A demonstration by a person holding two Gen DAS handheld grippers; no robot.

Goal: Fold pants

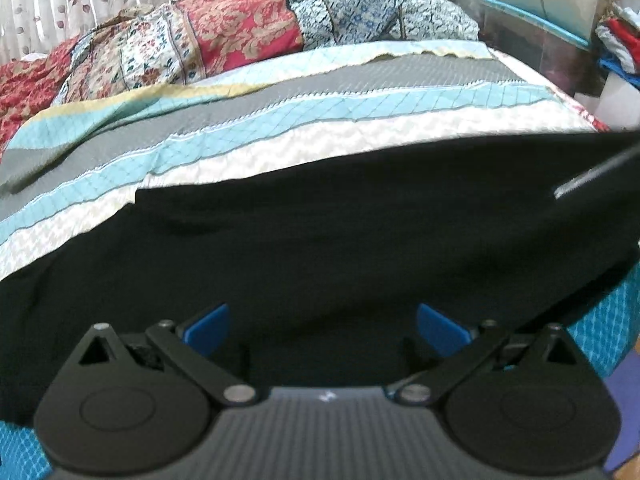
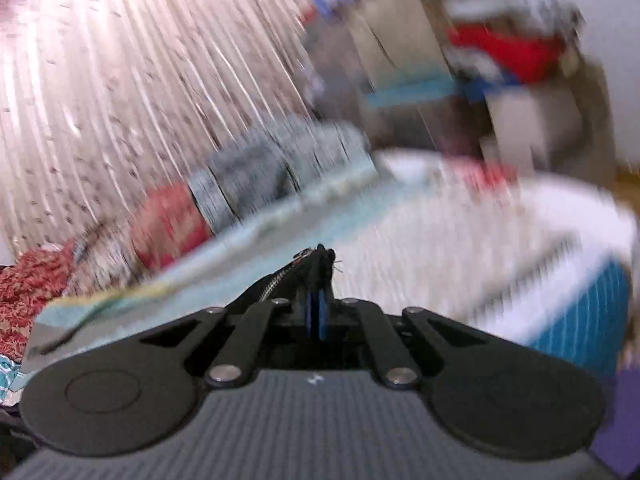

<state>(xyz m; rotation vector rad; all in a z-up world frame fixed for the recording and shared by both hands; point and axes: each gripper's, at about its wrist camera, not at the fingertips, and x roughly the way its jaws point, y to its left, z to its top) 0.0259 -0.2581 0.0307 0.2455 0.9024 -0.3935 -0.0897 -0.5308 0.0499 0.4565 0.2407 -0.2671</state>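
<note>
On my left camera the black pants (image 1: 320,248) lie spread across the near part of the bed, covering the striped bedspread (image 1: 280,120) from the left edge of the view to the right, with their far edge running along the white band of the cover. My left gripper (image 1: 323,328) sits low over the cloth with its blue pads (image 1: 210,328) set wide apart, one on each side, and nothing caught between them; dark fabric fills the gap below. A line of zipper teeth (image 1: 592,178) shows at the right side of the pants, slanting upward. Behind the bedspread a rumpled patchwork quilt (image 1: 224,36) in red, cream and blue is heaped against the flowered curtain (image 1: 80,4). My right camera is badly smeared, so the room there is mostly streaks, but the gripper itself is sharp: my right gripper (image 2: 318,312) has its blue pads pressed narrowly together on a bunched piece of the pants (image 2: 316,268), and a zipper (image 2: 280,280) runs along that pinched fabric just left of the pads. The pinched piece is held above the bedspread (image 2: 400,248), with the curtain (image 2: 140,80) beyond.
</note>
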